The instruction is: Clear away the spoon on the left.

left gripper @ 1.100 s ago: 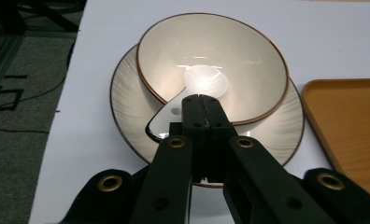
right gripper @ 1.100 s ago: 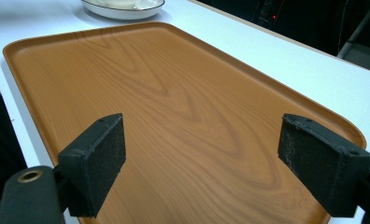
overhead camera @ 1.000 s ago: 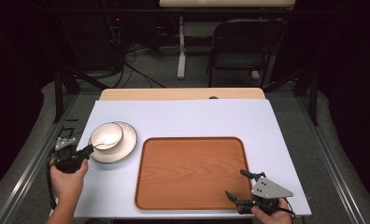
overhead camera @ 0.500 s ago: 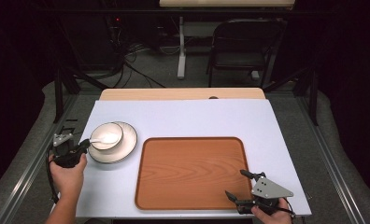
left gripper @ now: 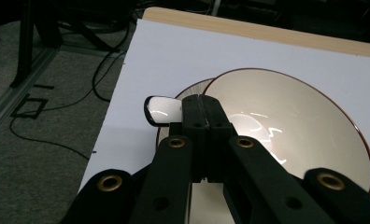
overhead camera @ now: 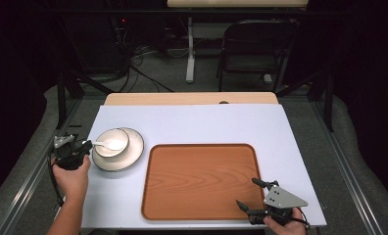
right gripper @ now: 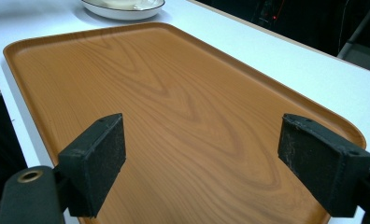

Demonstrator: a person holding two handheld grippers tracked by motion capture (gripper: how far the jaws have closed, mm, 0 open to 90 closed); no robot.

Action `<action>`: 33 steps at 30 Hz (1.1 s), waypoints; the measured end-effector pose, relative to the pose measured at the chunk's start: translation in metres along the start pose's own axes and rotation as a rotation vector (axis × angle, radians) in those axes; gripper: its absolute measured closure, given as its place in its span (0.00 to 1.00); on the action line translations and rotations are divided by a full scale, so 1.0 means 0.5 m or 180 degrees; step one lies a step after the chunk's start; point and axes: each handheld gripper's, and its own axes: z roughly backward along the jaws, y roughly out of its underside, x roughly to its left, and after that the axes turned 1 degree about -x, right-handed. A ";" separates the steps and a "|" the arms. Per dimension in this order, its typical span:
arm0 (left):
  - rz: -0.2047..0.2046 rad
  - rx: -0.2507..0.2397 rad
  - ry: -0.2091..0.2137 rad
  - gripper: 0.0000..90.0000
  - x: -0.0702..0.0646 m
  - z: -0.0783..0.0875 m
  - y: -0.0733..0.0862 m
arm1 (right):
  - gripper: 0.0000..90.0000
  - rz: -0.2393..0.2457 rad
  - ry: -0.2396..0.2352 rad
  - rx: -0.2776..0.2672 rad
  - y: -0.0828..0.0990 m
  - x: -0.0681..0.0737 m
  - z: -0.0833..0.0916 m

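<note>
Round cream ceramic bowl point(overhead camera: 112, 142), dark red rim line, on matching cream plate point(overhead camera: 131, 155). Glossy white spoon point(left gripper: 163, 111). Rectangular orange-brown tray point(overhead camera: 200, 181), wood-grain pattern. Pale lavender-white table sheet point(overhead camera: 192, 122). 2 black grippers: left gripper point(overhead camera: 73, 152), right gripper point(overhead camera: 251, 193).

White spoon point(overhead camera: 107, 144) in bowl point(overhead camera: 114, 140)

The spoon point(left gripper: 162, 110) is gleaming like glazed white ceramic, and the bowl point(left gripper: 295, 126) is shining glossy cream inside (with a thin dark rim). The tray point(right gripper: 183, 107) is showing smooth, satin wood grain. The table point(overhead camera: 206, 122) is looking matt and pale. The right gripper's pads point(right gripper: 96, 161) are looking rough, matt black.
</note>
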 end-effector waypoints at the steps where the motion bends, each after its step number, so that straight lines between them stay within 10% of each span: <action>1: 0.0015 -0.0019 0.0003 1.00 0.001 -0.002 -0.001 | 0.16 0.0002 -0.0001 0.0000 0.000 0.000 0.000; 9: 0.0168 -0.0087 -0.0019 0.92 0.009 0.003 -0.010 | 0.16 0.0002 0.0000 0.0003 0.000 0.000 0.000; 21: 0.0366 -0.0287 -0.0038 0.53 0.018 0.004 -0.021 | 0.16 0.0007 0.0002 0.0006 0.000 -0.001 -0.001; 33: 0.0622 -0.0195 0.0042 0.51 0.033 -0.034 0.003 | 0.16 0.0002 0.0003 0.0007 0.000 -0.001 0.000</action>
